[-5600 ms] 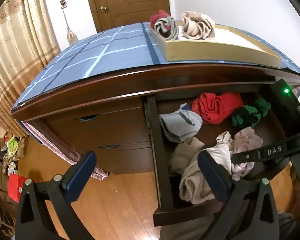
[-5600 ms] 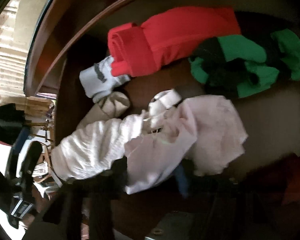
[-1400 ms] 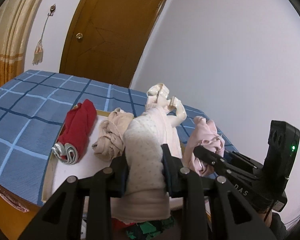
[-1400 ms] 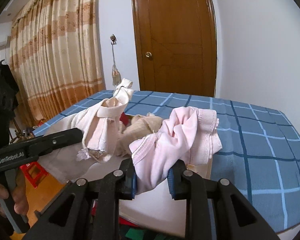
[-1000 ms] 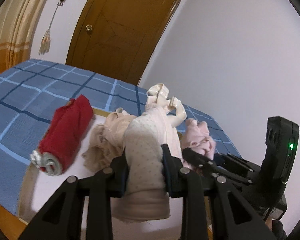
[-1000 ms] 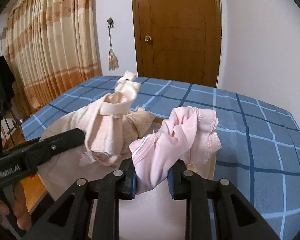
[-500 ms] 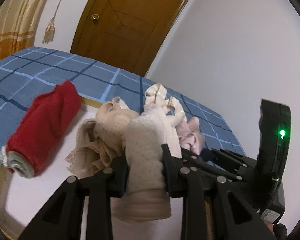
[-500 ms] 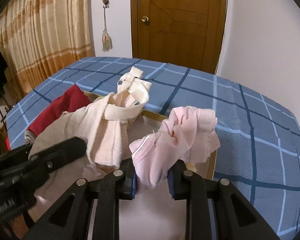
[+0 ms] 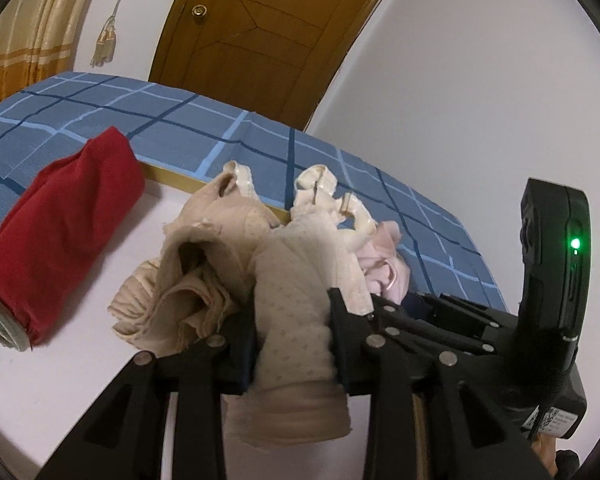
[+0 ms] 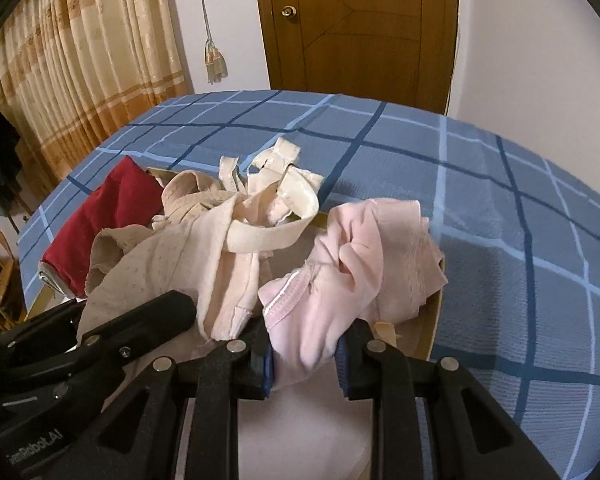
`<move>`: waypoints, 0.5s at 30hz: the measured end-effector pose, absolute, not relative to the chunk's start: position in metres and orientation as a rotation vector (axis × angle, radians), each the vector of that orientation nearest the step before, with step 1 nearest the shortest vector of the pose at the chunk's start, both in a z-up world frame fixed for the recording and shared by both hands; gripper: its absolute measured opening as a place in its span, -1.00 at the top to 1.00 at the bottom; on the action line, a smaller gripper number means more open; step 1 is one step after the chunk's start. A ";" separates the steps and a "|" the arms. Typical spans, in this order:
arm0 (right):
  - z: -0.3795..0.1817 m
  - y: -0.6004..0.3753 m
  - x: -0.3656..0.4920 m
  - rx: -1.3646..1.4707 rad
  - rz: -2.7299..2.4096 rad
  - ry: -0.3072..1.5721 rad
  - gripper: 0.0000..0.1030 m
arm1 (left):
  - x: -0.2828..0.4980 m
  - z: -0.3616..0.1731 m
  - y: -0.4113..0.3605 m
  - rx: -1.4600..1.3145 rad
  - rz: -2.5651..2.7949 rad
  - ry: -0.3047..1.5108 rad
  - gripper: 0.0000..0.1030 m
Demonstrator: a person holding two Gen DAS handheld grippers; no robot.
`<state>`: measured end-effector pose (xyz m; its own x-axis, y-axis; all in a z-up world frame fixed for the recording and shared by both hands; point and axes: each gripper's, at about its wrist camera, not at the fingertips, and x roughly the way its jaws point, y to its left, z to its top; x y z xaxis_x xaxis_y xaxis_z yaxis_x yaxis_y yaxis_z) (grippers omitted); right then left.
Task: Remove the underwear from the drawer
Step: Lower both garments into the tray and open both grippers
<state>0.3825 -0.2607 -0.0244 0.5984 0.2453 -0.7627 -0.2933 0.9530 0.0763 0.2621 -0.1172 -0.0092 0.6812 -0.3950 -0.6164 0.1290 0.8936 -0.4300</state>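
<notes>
Two pieces out of the drawer, over the tray, not yet let go

My left tongs (image 9: pixel 294 344) have just been easing open, dotted cream underwear (image 9: pixel 296 320) between them; my right tongs (image 10: pixel 305 354) clench the pink underwear (image 10: pixel 352 264); both hang lower over the tray (image 9: pixel 60 380) than a second ago; beyond, beige underwear (image 9: pixel 196 264) and red roll (image 9: pixel 60 236) already placed; drawer unseen
</notes>
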 end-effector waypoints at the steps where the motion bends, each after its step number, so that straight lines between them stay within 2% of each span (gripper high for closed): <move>1: -0.025 -0.262 0.384 -0.055 0.318 0.878 0.48 | 0.262 -0.009 -0.118 -0.370 -0.300 0.770 0.36; 3: -0.027 -0.263 0.385 -0.043 0.328 0.885 0.45 | 0.264 -0.009 -0.119 -0.369 -0.298 0.774 0.32; 5: -0.031 -0.268 0.388 -0.004 0.345 0.906 0.37 | 0.265 -0.011 -0.118 -0.379 -0.295 0.789 0.07; 7: -0.035 -0.277 0.390 0.058 0.362 0.921 0.20 | 0.268 -0.013 -0.115 -0.404 -0.308 0.808 -0.16; 10: -0.037 -0.285 0.385 0.111 0.382 0.911 0.06 | 0.264 -0.012 -0.113 -0.422 -0.334 0.798 -0.43; 12: -0.037 -0.286 0.379 0.113 0.376 0.908 -0.10 | 0.261 -0.008 -0.113 -0.398 -0.325 0.796 -0.56; 15: -0.032 -0.285 0.363 0.106 0.385 0.875 -0.14 | 0.254 -0.001 -0.111 -0.364 -0.294 0.805 -0.84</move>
<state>0.3633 -0.2848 -0.0324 0.5774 0.3710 -0.7273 -0.2853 0.9263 0.2461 0.2541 -0.1107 -0.0015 0.6588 -0.3897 -0.6435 0.1175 0.8982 -0.4236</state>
